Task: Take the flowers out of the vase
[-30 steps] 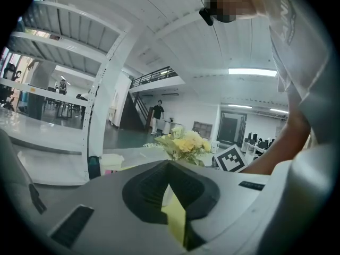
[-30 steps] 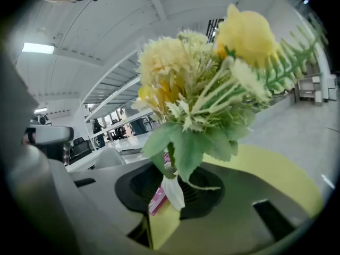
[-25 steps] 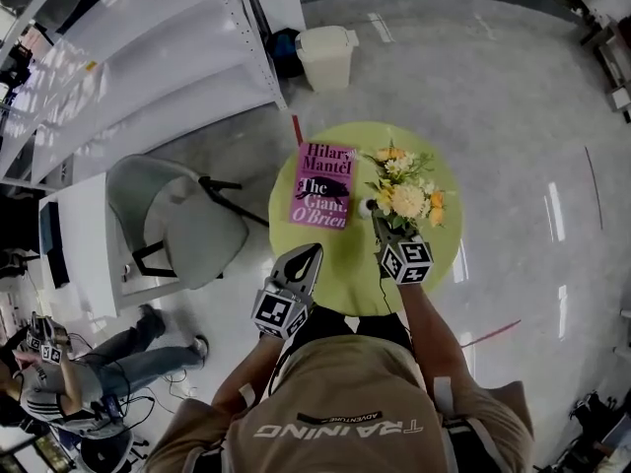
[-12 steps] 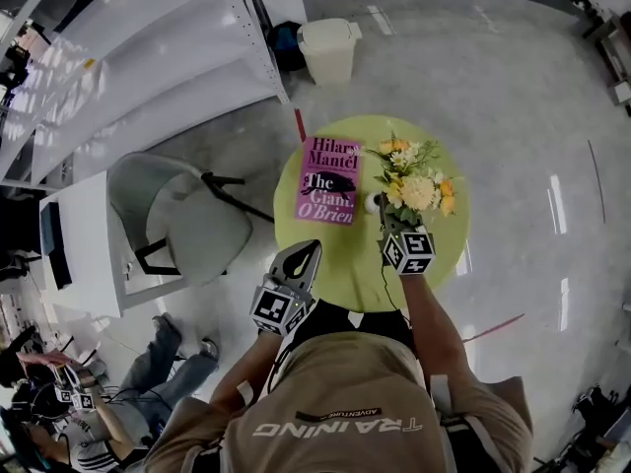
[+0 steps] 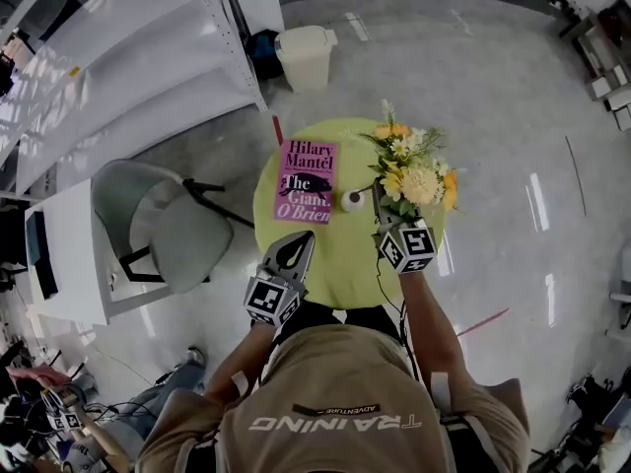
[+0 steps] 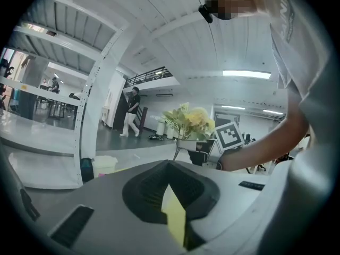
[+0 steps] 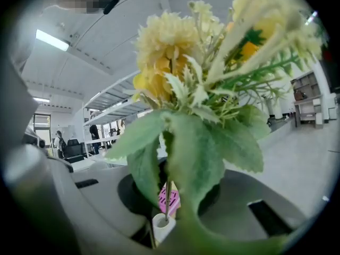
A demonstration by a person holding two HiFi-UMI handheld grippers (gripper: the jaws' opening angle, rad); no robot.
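On the green table (image 5: 340, 259), a vase (image 5: 353, 201); right gripper (image 5: 382, 213) jaws just closing on the flowers (image 5: 416, 177), left gripper (image 5: 303, 243) jaws together.

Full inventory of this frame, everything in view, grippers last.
flowers: one bunch, yellow, cream and orange with green leaves, held over the table's right side
vase: one, white, small, on table beside book
book: one, pink, flat on table's left
table: one, yellow-green, round, centre
bin: one, cream, floor beyond table
chair: one, grey, left of table
shelving: one unit, white, upper left
left gripper: one, grey, tips together, empty
right gripper: one, grey, jaws just closed further, clamped on the flower stems
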